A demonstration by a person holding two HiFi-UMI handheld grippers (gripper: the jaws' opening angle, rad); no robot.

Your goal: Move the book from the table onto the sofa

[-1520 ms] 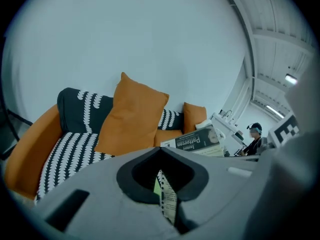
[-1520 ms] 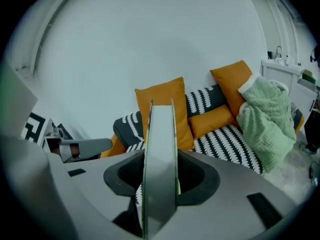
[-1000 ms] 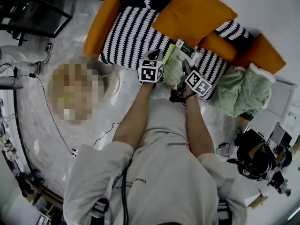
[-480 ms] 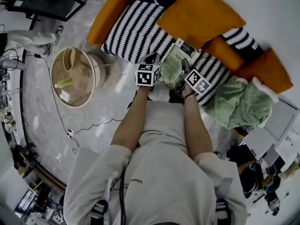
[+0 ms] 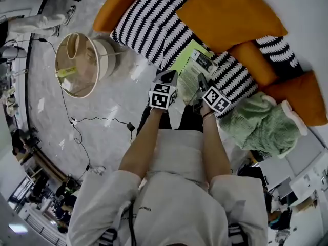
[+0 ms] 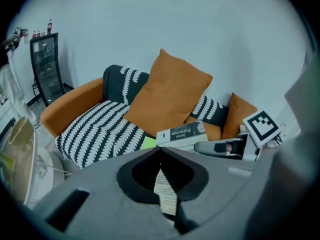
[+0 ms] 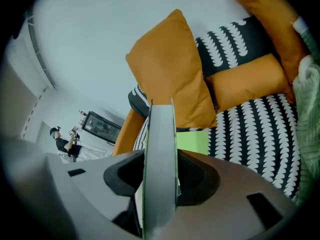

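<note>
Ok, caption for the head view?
Left hand-held gripper and right hand-held gripper hold a green-covered paperback book over the black-and-white sofa.

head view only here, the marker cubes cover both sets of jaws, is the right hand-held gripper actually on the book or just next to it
Observer: On it. The right gripper view shows the right hand-held gripper with its jaws pressed on the thick grey page edge of the book.
Operator: and the left one
Observer: The left gripper view shows the left hand-held gripper shut on a thin printed sheet of the same book; whether it is a page or the cover I cannot tell.
Operator: which way is the spine
Observer: The spine faces the left gripper's camera and reads James Patterson.
</note>
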